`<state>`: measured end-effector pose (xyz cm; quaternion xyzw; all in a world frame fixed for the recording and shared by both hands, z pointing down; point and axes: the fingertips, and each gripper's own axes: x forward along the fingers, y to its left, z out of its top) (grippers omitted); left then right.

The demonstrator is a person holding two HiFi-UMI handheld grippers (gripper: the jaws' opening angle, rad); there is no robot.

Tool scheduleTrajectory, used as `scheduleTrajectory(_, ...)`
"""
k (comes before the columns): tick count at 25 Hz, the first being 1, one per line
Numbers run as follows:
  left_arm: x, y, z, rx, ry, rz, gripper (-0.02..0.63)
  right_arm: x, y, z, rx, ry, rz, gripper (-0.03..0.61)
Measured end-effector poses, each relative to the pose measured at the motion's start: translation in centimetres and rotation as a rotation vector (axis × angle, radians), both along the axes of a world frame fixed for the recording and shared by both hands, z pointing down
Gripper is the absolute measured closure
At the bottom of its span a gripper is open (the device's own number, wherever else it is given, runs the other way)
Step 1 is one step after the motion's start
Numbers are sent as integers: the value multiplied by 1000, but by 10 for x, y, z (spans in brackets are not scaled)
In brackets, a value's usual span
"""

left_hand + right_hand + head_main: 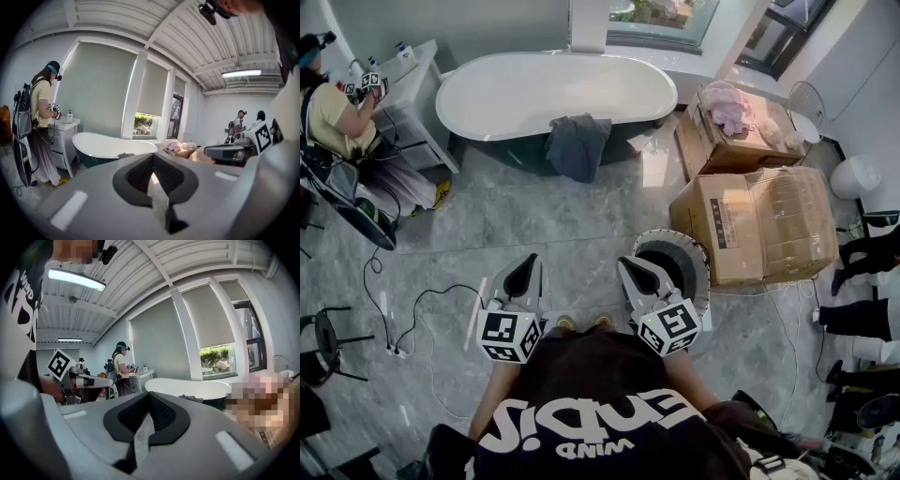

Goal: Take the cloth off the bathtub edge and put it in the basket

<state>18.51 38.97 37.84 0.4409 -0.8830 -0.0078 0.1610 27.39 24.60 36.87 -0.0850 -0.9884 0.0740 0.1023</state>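
A dark grey cloth (577, 145) hangs over the front edge of the white bathtub (516, 94) at the far side of the room. The round pale basket (697, 259) with a dark inside stands on the floor next to the cardboard boxes. My left gripper (525, 269) and right gripper (636, 270) are held side by side in front of me, well short of the tub. Both are shut with nothing in them, the right one just left of the basket. The cloth (125, 154) shows small above the closed jaws in the left gripper view, and likewise the cloth (191, 399) in the right gripper view.
Two cardboard boxes (759, 225) stand right of the tub, the far one holding pink fabric (727, 105). A person (337, 117) stands at a white cabinet (412, 84) on the left. Cables (412, 319) lie on the grey tiled floor at my left. More people's legs show at the right edge.
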Motion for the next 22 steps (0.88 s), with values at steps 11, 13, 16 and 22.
scheduleTrajectory(11,-16,15,6,38,20,43,618,-13,27,4,29,-15,11,569)
scheduleTrajectory(13,-20,17,10,37,22,55,618,-15,31,8,34,-10,15,569)
scheduleTrajectory(16,-24,18,17,25,28,75,618,-18,36,9,36,-7,23,569)
scheduleTrajectory(22,-33,10,20,31,35,92,618,-27,32,13,25,-1,38,569)
